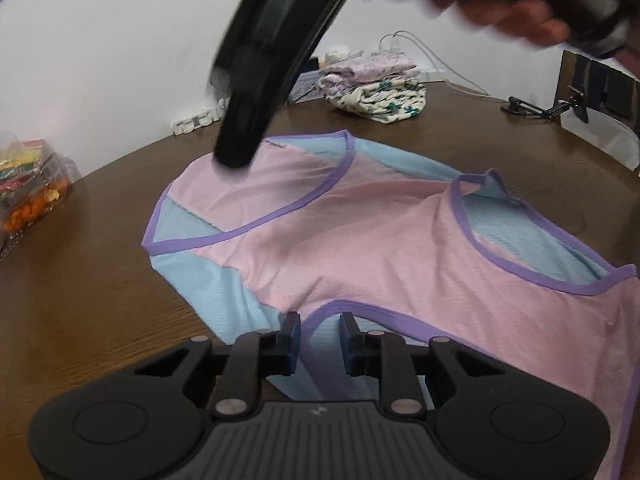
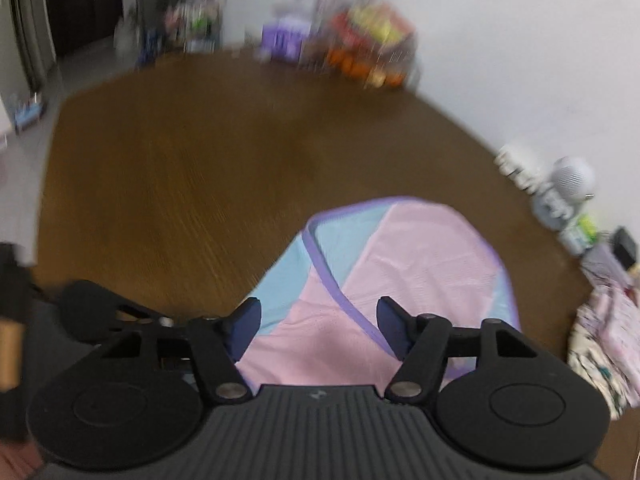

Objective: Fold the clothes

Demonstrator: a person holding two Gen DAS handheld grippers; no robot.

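A pink and light-blue sleeveless top with purple trim (image 1: pixel 360 232) lies spread on the brown wooden table (image 1: pixel 92 264). My left gripper (image 1: pixel 320 340) is open, low over the top's near edge, with the purple trim between its jaws. My right gripper (image 2: pixel 318 328) is open above the far shoulder part of the top (image 2: pixel 400 256). In the left wrist view the right gripper's black body (image 1: pixel 272 60) shows blurred above the top's far left end.
A pile of folded patterned clothes (image 1: pixel 376 84) sits at the table's back, also at the right edge of the right wrist view (image 2: pixel 608 340). A clear box of snacks (image 1: pixel 28 188) stands at the left. A power strip (image 1: pixel 196 120) and cables lie by the wall.
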